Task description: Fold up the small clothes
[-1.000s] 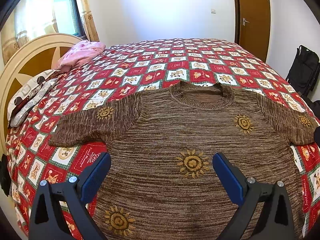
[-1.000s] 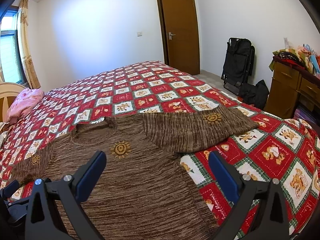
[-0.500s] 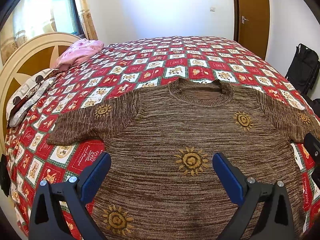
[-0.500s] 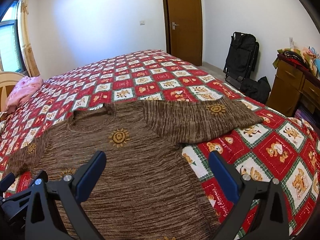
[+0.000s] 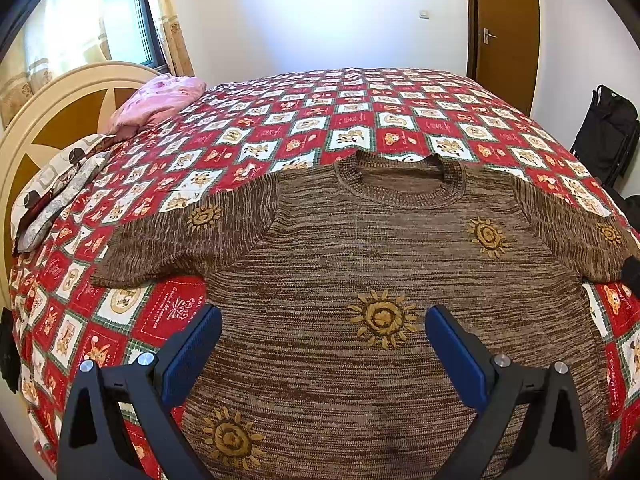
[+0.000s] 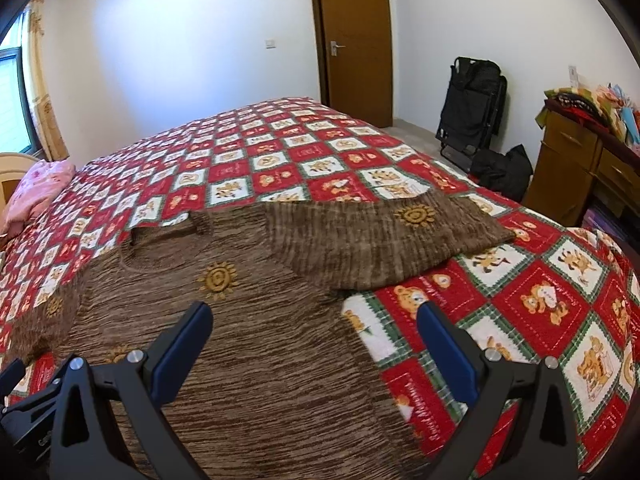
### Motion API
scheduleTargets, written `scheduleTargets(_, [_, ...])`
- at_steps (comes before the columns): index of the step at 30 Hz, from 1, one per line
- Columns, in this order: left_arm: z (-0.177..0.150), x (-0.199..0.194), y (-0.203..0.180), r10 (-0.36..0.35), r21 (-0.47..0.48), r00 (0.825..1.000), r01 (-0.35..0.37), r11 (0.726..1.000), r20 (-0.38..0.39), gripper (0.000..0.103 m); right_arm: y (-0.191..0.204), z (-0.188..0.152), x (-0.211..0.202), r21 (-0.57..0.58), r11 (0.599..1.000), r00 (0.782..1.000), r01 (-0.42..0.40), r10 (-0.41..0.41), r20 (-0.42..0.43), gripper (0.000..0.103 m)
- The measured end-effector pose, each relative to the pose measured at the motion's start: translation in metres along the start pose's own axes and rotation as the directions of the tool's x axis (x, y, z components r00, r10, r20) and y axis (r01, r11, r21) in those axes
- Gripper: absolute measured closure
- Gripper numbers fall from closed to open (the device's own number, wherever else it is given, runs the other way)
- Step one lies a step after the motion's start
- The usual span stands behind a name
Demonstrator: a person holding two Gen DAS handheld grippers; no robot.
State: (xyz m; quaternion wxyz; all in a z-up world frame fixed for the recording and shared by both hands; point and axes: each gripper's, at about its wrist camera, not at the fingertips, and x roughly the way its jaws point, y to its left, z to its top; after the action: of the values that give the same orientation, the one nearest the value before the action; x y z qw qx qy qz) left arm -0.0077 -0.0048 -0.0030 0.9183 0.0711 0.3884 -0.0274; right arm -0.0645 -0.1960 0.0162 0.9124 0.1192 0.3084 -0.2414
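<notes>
Sweater (image 5: 360, 264) flat on quilt (image 5: 280, 136), unfolded; we have eased both views nearer. Left gripper (image 5: 323, 344) and right gripper (image 6: 314, 340) gape, empty, above its hem, ready to grasp.

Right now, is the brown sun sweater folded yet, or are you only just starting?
Only just starting. Done: the brown sweater lies spread flat, face up, on the quilt, both sleeves out to the sides. In hand: nothing; the left gripper and right gripper are both open above it, gripping no cloth. Left: every fold, since no sleeve or hem is turned in yet.
</notes>
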Motion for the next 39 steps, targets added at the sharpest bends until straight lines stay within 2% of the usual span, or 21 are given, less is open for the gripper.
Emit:
scheduleTargets(5, [-0.001,0.005,-0.002,-0.004,0.003,1.0,0.004,1.0,-0.015,0.001,-0.012,0.003,0.006,0.026,0.999,0.999,0.034,-0.034,-0.018,0.0])
scheduleTargets(22, [-0.002,0.009,-0.006,-0.011,0.01,1.0,0.012,1.0,-0.021,0.001,-0.001,-0.003,0.011,-0.021,1.0,0.999,0.023,-0.024,-0.038,0.0])
scheduleTargets(29, [-0.001,0.013,-0.006,-0.067,-0.008,0.997,0.067,0.998,-0.046,0.001,-0.003,-0.002,0.014,-0.02,0.999,0.999,0.031,-0.032,-0.043,0.0])
scheduleTargets(32, [-0.001,0.013,-0.004,-0.074,-0.011,0.996,0.073,0.997,-0.041,0.001,-0.013,0.002,0.019,-0.007,1.0,0.999,0.006,-0.007,-0.049,0.0])
scheduleTargets(34, [-0.001,0.014,0.0,-0.068,-0.02,0.997,0.067,0.998,-0.035,0.001,-0.03,0.009,0.026,0.016,1.0,0.998,-0.02,0.021,-0.064,0.003])
scheduleTargets(36, [0.0,0.016,0.004,-0.063,-0.028,0.997,0.063,0.998,-0.032,0.001,-0.06,0.022,0.033,0.077,0.997,0.997,-0.021,0.026,-0.071,0.019])
scheduleTargets(37, [0.001,0.017,0.006,-0.062,-0.034,0.998,0.061,0.998,-0.03,0.001,-0.083,0.031,0.037,0.135,0.991,0.997,-0.022,0.032,-0.075,0.022])
scheduleTargets(39, [0.001,0.018,0.008,-0.069,-0.04,0.997,0.068,0.997,-0.028,0.001,-0.121,0.044,0.046,0.238,0.971,0.995,-0.008,0.03,-0.09,0.034])
